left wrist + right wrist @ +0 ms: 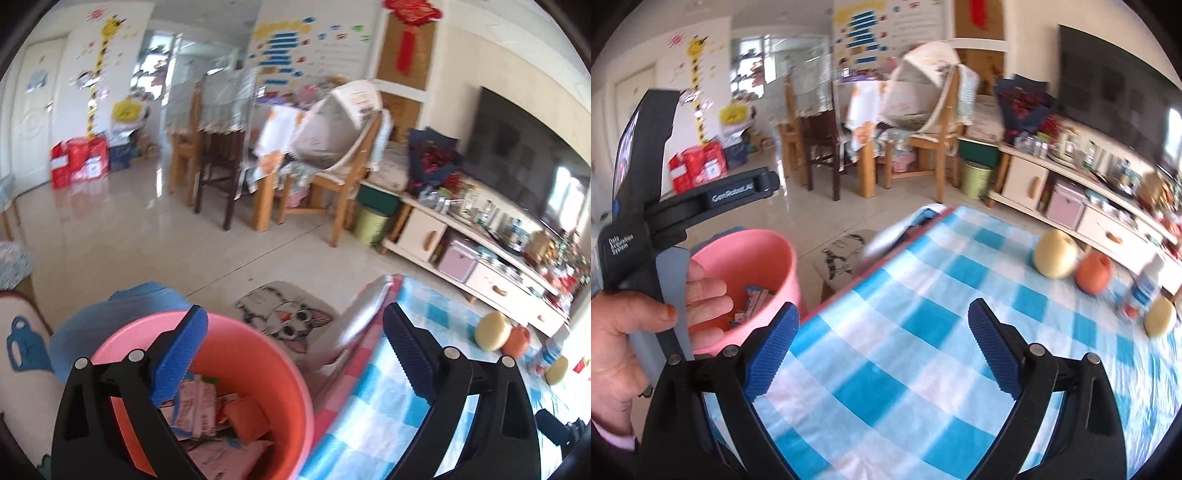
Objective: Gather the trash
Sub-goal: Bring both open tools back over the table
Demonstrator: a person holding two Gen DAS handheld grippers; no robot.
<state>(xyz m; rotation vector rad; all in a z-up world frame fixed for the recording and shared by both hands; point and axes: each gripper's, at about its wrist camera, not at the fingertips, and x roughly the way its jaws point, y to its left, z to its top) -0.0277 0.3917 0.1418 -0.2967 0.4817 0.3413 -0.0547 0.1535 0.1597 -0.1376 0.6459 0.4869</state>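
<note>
Where checked cloth (905,332) ends, round pink plastic bucket (258,354) holds crumpled wrappers (199,406).

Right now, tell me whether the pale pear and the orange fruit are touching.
Cannot tell. In the right wrist view the pear overlaps the orange fruit, but blur hides any contact.

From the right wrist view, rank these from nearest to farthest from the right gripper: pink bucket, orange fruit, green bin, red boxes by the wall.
From the right gripper, which is open over the checked cloth:
1. pink bucket, just left, below the table edge.
2. orange fruit, right, on the table.
3. green bin, on the floor beyond the table.
4. red boxes, far left, by the wall.
</note>
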